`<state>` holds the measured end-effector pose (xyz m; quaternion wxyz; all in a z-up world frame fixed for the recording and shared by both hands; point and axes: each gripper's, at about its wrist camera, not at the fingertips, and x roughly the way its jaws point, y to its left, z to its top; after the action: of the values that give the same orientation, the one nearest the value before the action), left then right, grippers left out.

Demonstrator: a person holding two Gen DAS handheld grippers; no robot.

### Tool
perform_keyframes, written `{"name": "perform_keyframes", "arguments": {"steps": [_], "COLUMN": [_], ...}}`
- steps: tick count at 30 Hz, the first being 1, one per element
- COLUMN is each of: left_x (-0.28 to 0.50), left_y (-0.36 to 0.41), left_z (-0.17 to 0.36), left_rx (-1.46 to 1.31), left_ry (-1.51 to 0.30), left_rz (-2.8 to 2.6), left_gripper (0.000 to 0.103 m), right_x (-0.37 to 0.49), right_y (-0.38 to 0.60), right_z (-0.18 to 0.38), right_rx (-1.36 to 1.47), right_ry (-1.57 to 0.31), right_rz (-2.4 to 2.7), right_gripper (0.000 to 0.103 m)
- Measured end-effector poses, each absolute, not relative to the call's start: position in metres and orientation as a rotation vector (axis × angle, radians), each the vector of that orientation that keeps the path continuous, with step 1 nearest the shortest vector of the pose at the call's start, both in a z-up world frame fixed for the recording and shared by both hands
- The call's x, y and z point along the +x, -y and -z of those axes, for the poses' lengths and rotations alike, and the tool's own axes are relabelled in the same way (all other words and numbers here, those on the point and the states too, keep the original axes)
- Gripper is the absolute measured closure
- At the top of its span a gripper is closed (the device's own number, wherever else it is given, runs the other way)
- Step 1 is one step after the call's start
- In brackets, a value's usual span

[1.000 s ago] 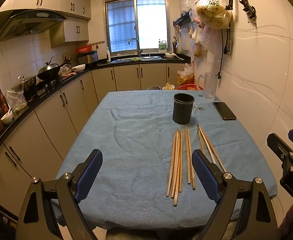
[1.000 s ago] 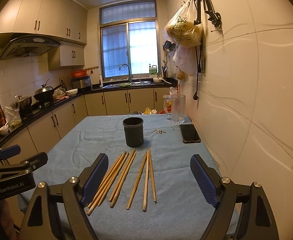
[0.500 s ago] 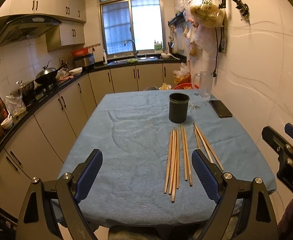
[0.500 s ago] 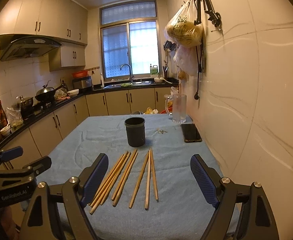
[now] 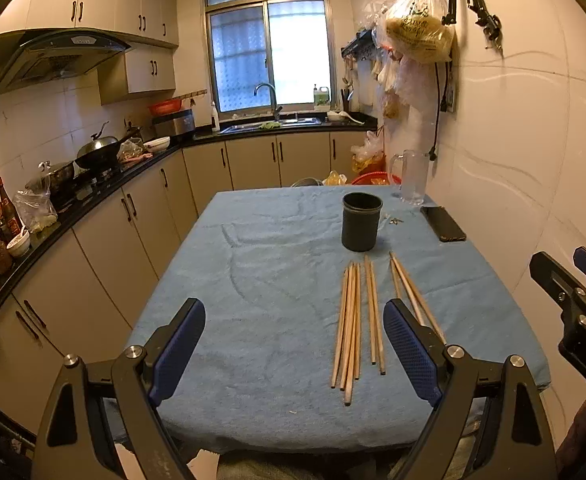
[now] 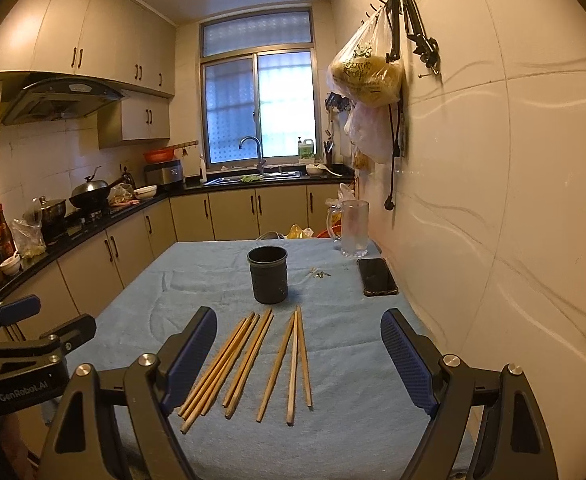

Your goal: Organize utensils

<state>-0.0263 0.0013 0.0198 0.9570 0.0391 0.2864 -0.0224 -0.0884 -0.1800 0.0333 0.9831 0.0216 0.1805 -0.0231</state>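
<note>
Several wooden chopsticks (image 5: 353,324) (image 6: 249,364) lie side by side on the blue cloth covering the table (image 5: 277,288) (image 6: 345,344). Just beyond their far ends stands an upright dark cylindrical holder (image 5: 361,222) (image 6: 268,275), apparently with nothing in it. My left gripper (image 5: 295,354) hovers open near the table's front edge, left of the chopsticks. My right gripper (image 6: 299,360) is open too, held above the chopsticks' near ends with nothing between its fingers. Each gripper shows at the edge of the other's view.
A black phone (image 5: 443,224) (image 6: 377,277) and a glass mug (image 5: 413,176) (image 6: 353,229) sit at the table's far right by the wall (image 6: 493,200). Small keys (image 6: 320,274) lie next to the holder. Counters with cookware (image 5: 97,152) run along the left.
Both grippers have drifted slightly back and up; the table and chopsticks sit a little farther off in the views. Nothing on the table moved. Both stay open.
</note>
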Motion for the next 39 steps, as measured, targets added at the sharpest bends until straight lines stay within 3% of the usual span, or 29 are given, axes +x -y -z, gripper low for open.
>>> {"name": "perform_keyframes", "arguments": {"steps": [28, 39], "left_x": [0.014, 0.037], "left_y": [0.0, 0.009], "left_z": [0.004, 0.013], "left_rx": [0.08, 0.089], "left_ry": [-0.667, -0.692], "left_rz": [0.04, 0.063], "left_gripper": [0.012, 0.012], "right_x": [-0.049, -0.03], "right_y": [0.185, 0.199], "right_z": [-0.019, -0.01], "right_rx": [0.045, 0.063], "right_ry": [-0.429, -0.461], "right_rz": [0.044, 0.058], "right_gripper": [0.021, 0.027]}}
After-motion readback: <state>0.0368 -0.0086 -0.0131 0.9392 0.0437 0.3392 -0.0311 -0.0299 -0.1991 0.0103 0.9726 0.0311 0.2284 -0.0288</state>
